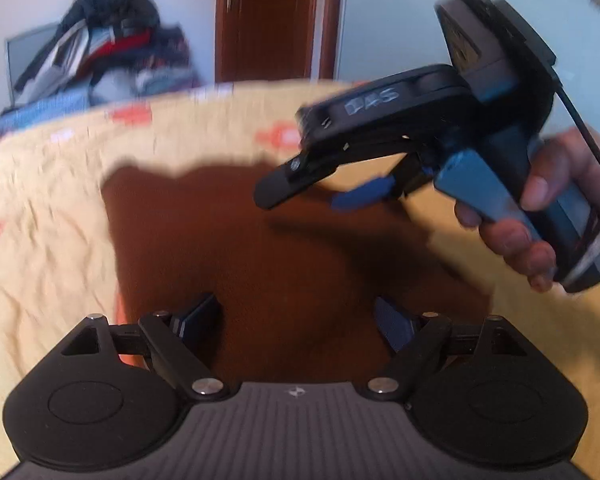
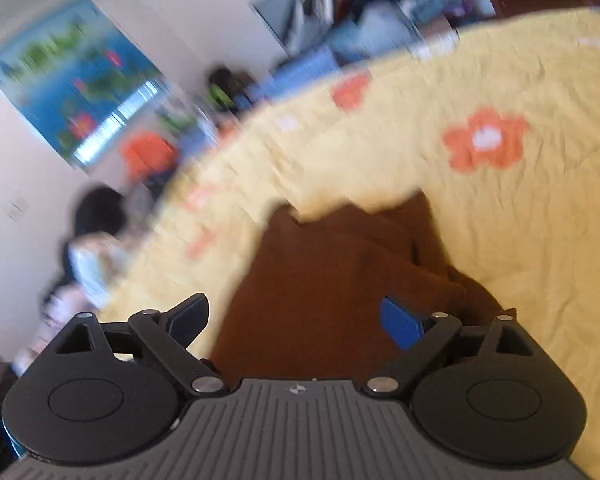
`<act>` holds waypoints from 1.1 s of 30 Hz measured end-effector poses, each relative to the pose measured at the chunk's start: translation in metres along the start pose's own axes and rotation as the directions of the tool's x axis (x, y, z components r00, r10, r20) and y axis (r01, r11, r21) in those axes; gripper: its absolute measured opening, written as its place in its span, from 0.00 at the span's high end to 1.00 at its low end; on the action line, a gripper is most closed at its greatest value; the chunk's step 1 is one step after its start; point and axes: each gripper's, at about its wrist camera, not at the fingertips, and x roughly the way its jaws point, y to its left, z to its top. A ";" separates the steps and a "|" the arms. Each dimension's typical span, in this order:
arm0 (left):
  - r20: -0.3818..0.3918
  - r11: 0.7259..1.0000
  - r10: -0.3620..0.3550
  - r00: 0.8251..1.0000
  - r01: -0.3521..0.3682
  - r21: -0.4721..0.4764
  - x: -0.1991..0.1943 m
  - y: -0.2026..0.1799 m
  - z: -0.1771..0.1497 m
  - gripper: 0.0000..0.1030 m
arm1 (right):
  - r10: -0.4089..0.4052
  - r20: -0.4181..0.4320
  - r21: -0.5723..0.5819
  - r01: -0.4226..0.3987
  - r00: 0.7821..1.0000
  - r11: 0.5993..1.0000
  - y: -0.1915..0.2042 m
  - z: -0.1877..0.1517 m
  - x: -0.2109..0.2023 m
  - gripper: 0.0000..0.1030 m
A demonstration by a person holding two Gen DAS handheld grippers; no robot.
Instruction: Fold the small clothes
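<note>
Garment (image 1: 260, 264): brown, soft, rumpled, flat on yellow flowered bed (image 1: 52, 208); long axis unclear to me. Left gripper (image 1: 296, 320), right gripper (image 1: 320, 196): jaws released, empty.

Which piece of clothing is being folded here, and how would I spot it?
Look at the yellow bedspread with orange flowers. On it lies a brown garment, right below both grippers. It is the only dark, plain cloth on the bed; the other clothes are heaped beyond it.
</note>
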 end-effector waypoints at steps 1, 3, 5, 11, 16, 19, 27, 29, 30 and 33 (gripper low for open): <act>0.037 1.000 -0.006 0.999 0.006 0.013 0.001 0.000 -0.006 0.17 | -0.003 0.067 -0.059 0.007 0.998 0.998 -0.002 -0.006 0.001 0.14; 0.048 1.000 -0.013 0.999 0.012 0.016 0.000 0.001 -0.008 0.17 | -0.004 0.053 -0.041 0.006 0.999 0.999 -0.007 -0.004 0.000 0.14; 0.050 1.000 -0.026 0.998 0.026 -0.008 0.000 0.005 -0.007 0.17 | -0.037 0.006 -0.051 0.037 0.999 0.998 0.008 0.007 0.000 0.14; 0.074 1.000 -0.018 0.997 0.018 0.002 0.001 0.003 -0.011 0.13 | 0.134 0.030 -0.155 -0.128 0.991 0.980 0.080 0.046 -0.002 0.08; 0.078 1.000 -0.012 0.997 0.010 0.018 0.002 -0.002 -0.014 0.11 | 0.122 -0.153 -0.179 -0.149 0.981 0.973 0.107 0.059 0.080 0.06; 0.079 1.000 -0.010 0.997 0.009 0.015 0.001 -0.004 -0.015 0.11 | 0.073 -0.126 -0.241 -0.102 0.989 0.965 0.093 0.052 0.117 0.00; 0.084 1.000 -0.012 0.996 0.011 0.015 -0.003 -0.005 -0.018 0.11 | 0.040 -0.077 -0.205 -0.056 0.996 0.977 0.088 0.050 0.091 0.02; 0.088 1.000 -0.011 0.996 0.010 0.012 -0.003 -0.004 -0.019 0.11 | 0.045 -0.027 -0.179 -0.049 0.999 0.983 0.083 0.048 0.070 0.01; 0.089 1.000 -0.010 0.996 0.009 0.011 -0.003 -0.004 -0.019 0.11 | 0.061 0.000 -0.170 -0.060 0.998 0.984 0.079 0.047 0.060 0.01; 0.087 1.000 -0.013 0.996 0.012 0.013 -0.001 -0.004 -0.019 0.08 | 0.084 -0.011 -0.117 -0.084 0.996 0.990 0.061 0.040 0.049 0.00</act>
